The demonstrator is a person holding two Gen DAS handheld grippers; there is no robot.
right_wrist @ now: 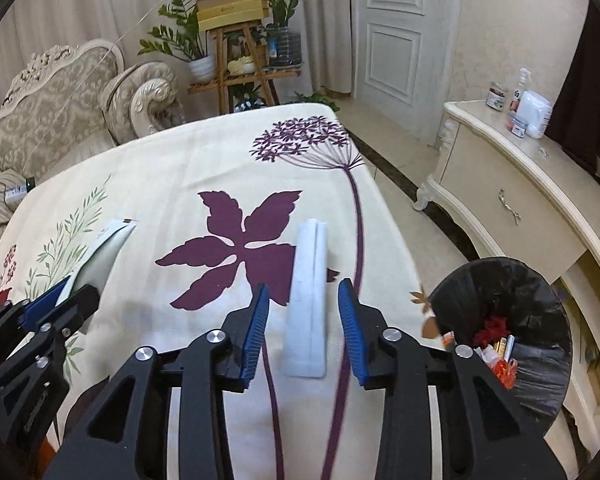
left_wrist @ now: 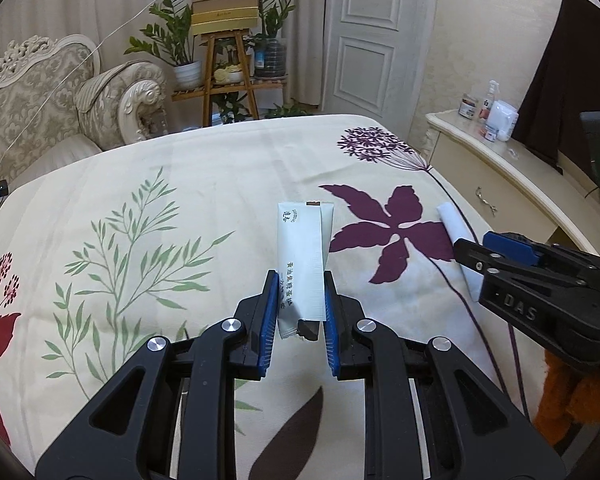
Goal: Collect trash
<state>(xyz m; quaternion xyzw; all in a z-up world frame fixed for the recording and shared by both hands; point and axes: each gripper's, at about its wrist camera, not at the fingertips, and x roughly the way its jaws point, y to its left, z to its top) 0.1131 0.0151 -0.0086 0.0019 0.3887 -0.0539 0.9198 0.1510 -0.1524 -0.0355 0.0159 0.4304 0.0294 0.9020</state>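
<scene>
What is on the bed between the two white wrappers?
Only a big purple leaf print on the floral bedsheet lies between the printed white sachet and plain white wrapper, seen from the right wrist.

My left gripper [left_wrist: 301, 280] has the packet [left_wrist: 301, 256] between its pads, over the bed [left_wrist: 180, 168]. To its right my right gripper [right_wrist: 304, 292] straddles the wrapper [right_wrist: 309, 300] lying on the bed. The bin [right_wrist: 540, 360] stands right of the bed, before the dresser [right_wrist: 520, 200]. A sofa [right_wrist: 60, 112] stands beyond the bed's left.
</scene>
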